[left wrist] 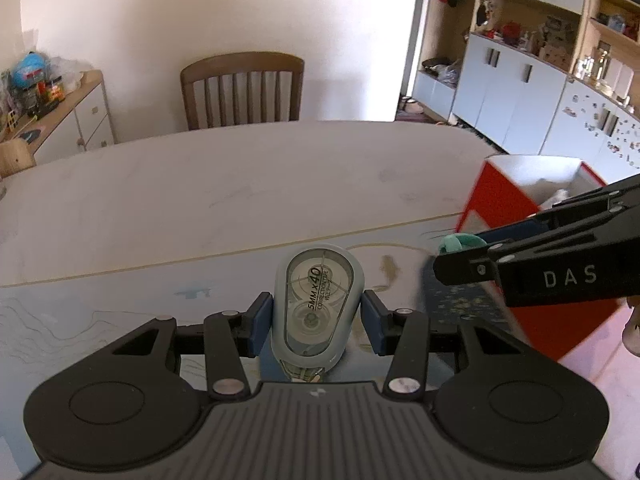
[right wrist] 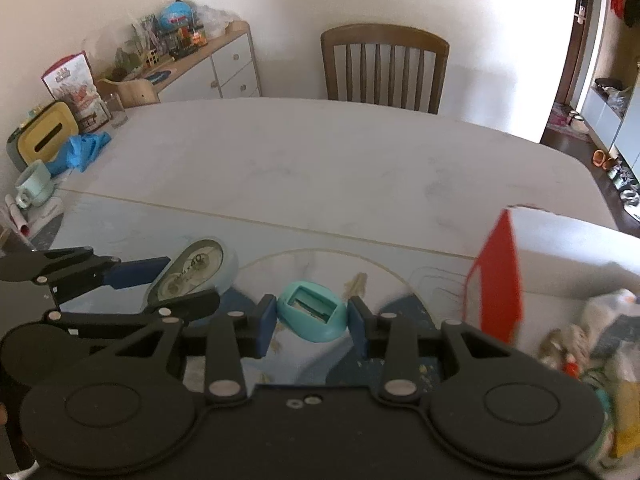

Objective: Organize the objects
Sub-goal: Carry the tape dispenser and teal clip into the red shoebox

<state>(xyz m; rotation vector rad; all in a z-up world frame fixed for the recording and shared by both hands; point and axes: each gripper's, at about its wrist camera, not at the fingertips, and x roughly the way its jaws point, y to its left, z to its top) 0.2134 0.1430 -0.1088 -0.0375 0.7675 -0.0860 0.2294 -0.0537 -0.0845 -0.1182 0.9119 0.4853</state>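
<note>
My left gripper (left wrist: 316,322) is shut on a grey-blue correction tape dispenser (left wrist: 318,304) marked "5MM x 40", held above the table. The dispenser also shows in the right wrist view (right wrist: 192,272), at the left, between the left gripper's blue pads. My right gripper (right wrist: 312,320) is shut on a small teal cap (right wrist: 312,312) with a rectangular opening. In the left wrist view the right gripper comes in from the right with the teal cap (left wrist: 460,242) at its tip. A red and white box (right wrist: 560,264) stands at the right, with several items inside.
A wooden chair (right wrist: 384,68) stands at the table's far side. A mint mug (right wrist: 34,184), blue cloth (right wrist: 80,150), yellow tissue box (right wrist: 48,136) and glass (right wrist: 116,110) sit at the table's left end. A sideboard (right wrist: 208,64) and shelving (left wrist: 540,80) line the walls.
</note>
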